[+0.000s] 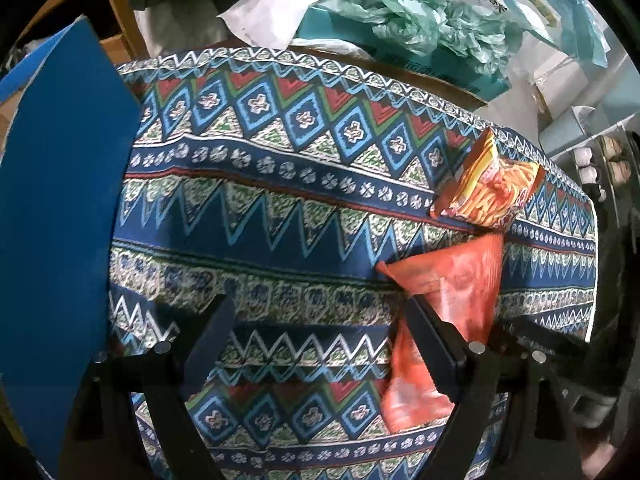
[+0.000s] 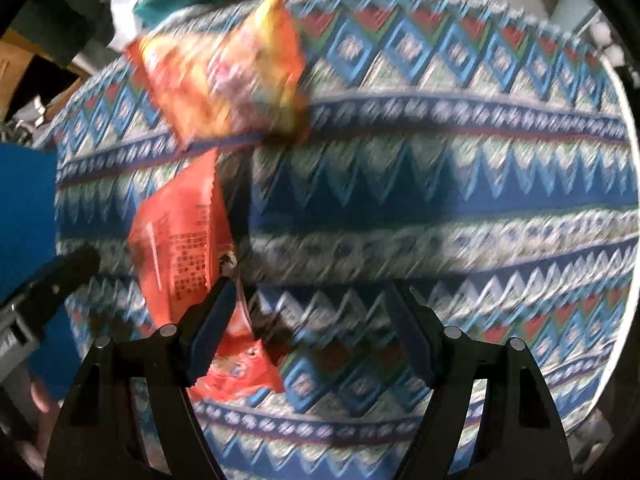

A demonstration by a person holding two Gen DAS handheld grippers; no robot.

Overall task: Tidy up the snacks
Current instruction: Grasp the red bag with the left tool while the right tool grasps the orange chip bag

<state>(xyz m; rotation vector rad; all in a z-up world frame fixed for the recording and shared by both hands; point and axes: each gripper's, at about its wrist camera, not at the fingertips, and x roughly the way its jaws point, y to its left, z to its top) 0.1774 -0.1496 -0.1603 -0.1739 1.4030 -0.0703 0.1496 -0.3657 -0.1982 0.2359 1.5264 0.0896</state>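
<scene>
An orange-red snack bag (image 1: 448, 304) lies on the patterned tablecloth (image 1: 280, 216), partly behind my left gripper's right finger. A yellow-orange noodle packet (image 1: 488, 188) lies just beyond it, near the cloth's right edge. My left gripper (image 1: 320, 312) is open and empty, with the red bag to its right. In the blurred right wrist view the red bag (image 2: 180, 236) lies beside the left finger and the noodle packet (image 2: 228, 76) is farther away. My right gripper (image 2: 308, 296) is open and empty above the cloth (image 2: 440, 184).
A blue board or box (image 1: 60, 208) stands at the table's left edge. Crumpled green and white plastic bags (image 1: 408, 20) and cardboard boxes are piled behind the table. The left gripper's body (image 2: 48, 288) shows at the right wrist view's left.
</scene>
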